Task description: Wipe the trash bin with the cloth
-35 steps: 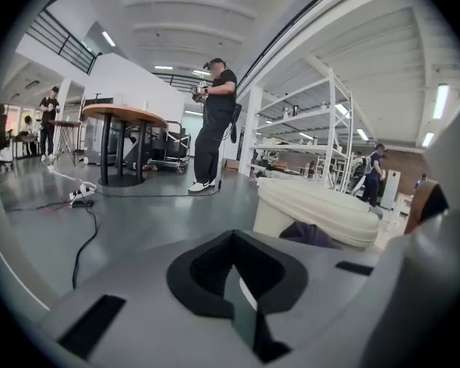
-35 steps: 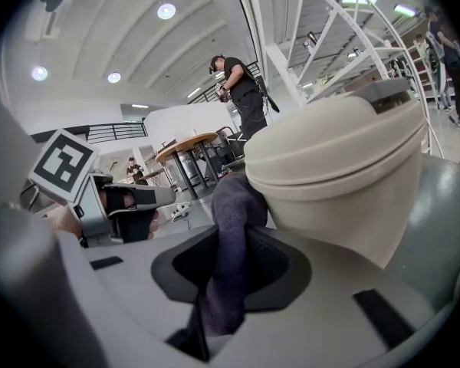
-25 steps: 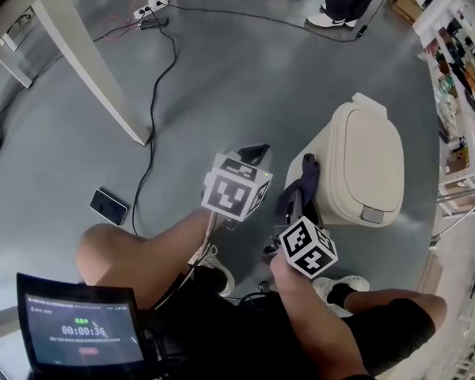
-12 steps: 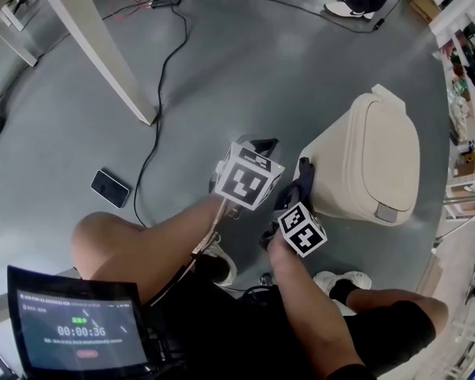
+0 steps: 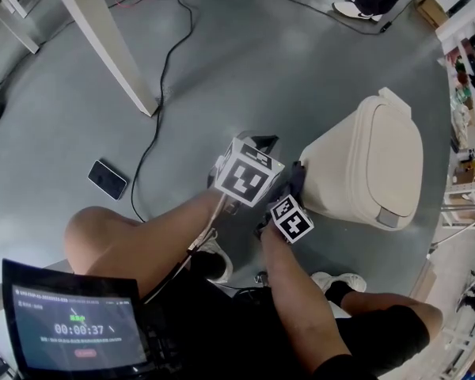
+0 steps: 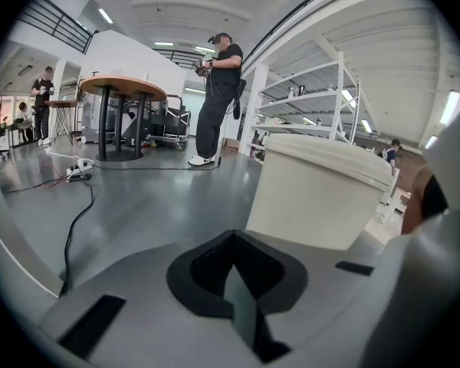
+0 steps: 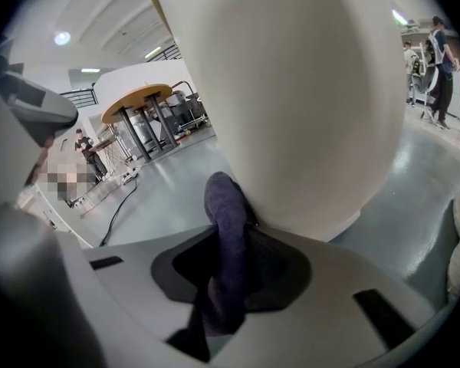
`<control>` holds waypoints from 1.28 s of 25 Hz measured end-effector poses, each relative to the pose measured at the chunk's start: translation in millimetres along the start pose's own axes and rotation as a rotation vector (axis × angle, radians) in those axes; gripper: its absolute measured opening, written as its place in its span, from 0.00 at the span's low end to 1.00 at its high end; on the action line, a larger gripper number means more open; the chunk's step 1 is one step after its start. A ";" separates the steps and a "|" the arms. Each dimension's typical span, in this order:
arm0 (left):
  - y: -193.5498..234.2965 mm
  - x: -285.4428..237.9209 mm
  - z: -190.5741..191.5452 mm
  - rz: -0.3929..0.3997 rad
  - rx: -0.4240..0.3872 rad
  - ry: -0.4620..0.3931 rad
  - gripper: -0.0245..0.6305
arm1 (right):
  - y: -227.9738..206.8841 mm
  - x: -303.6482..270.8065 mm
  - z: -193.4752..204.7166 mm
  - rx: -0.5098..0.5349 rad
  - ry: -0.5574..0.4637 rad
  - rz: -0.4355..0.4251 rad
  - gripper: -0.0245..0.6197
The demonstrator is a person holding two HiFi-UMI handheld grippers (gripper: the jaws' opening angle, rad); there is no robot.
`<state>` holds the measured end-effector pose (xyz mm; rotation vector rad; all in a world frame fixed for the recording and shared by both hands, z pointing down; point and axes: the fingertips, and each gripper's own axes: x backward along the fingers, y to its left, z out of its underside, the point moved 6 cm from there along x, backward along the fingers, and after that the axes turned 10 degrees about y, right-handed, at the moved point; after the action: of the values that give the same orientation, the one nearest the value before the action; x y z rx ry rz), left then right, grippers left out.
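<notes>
Right tongs (image 5: 294, 187) with cloth (image 5: 297, 172) slid forward along trash bin (image 5: 368, 161) wall

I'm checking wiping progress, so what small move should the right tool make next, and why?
Probably drag the right tool up the side wall of the trash bin: its jaws are shut on the cloth, which touches that wall low down.

Trash bin (image 5: 364, 165) smooth cream plastic; cloth (image 7: 226, 259) dark, soft-napped; floor (image 5: 222, 70) glossy grey

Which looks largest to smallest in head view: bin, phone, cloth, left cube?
1. bin
2. left cube, though nearness to the camera inflates it
3. phone and cloth look alike; the cloth is partly hidden
</notes>
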<state>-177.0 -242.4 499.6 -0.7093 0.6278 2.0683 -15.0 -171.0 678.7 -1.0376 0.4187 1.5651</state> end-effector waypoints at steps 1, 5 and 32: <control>0.5 0.5 -0.3 -0.003 -0.003 -0.002 0.03 | -0.1 -1.6 0.4 0.009 0.005 0.000 0.18; 1.8 4.2 -4.1 -0.017 -0.008 -0.040 0.03 | 7.7 2.9 -3.1 0.008 0.004 -0.021 0.18; 21.1 22.1 -16.9 -0.058 -0.033 -0.113 0.03 | 95.5 135.5 -146.8 -0.235 -0.348 -0.346 0.18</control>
<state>-201.0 -252.2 476.3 -0.6170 0.5052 2.0534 -40.2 -225.2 465.4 -0.9300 -0.1808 1.4613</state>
